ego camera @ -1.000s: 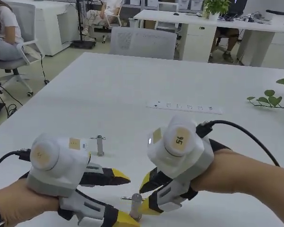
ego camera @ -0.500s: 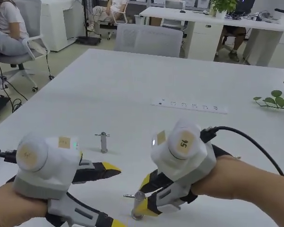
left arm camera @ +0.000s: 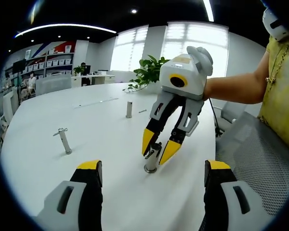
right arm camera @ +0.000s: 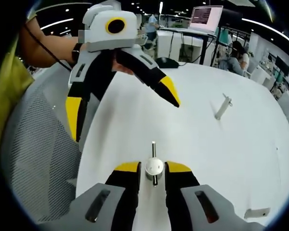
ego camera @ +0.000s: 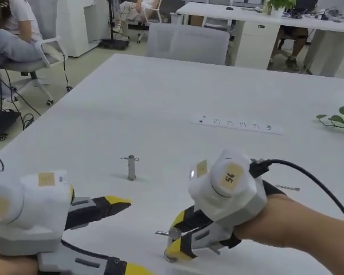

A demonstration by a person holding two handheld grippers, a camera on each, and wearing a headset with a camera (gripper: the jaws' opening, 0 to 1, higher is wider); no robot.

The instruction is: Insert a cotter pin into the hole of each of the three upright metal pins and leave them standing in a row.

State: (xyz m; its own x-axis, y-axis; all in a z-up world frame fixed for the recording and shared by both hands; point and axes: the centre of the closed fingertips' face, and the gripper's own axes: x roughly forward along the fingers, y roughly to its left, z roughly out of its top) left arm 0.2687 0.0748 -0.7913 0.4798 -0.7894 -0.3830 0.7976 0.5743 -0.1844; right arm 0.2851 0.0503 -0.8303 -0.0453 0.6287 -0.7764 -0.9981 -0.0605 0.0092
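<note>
My right gripper (ego camera: 173,234) is shut on an upright metal pin (ego camera: 171,236) near the table's front edge; a cotter pin (right arm camera: 153,150) passes through its head. In the right gripper view the pin head (right arm camera: 154,167) sits tight between the jaws. My left gripper (ego camera: 129,235) hangs open to the left of that pin, holding nothing. From the left gripper view, the right gripper (left arm camera: 158,147) clasps the pin (left arm camera: 151,160) straight ahead. A second pin (ego camera: 131,167) with a cotter pin through it stands alone farther back. A third pin (left arm camera: 129,109) stands beyond.
A white power strip (ego camera: 238,124) lies across the middle of the table (ego camera: 160,97). A loose cotter pin (ego camera: 286,187) lies to the right of my right hand. Plant leaves (ego camera: 337,118) reach in at the right edge. Chairs and seated people are behind the table.
My left gripper has drawn back to the left, away from the held pin, and stays open. The right gripper keeps its hold on the pin. The head camera has shifted.
</note>
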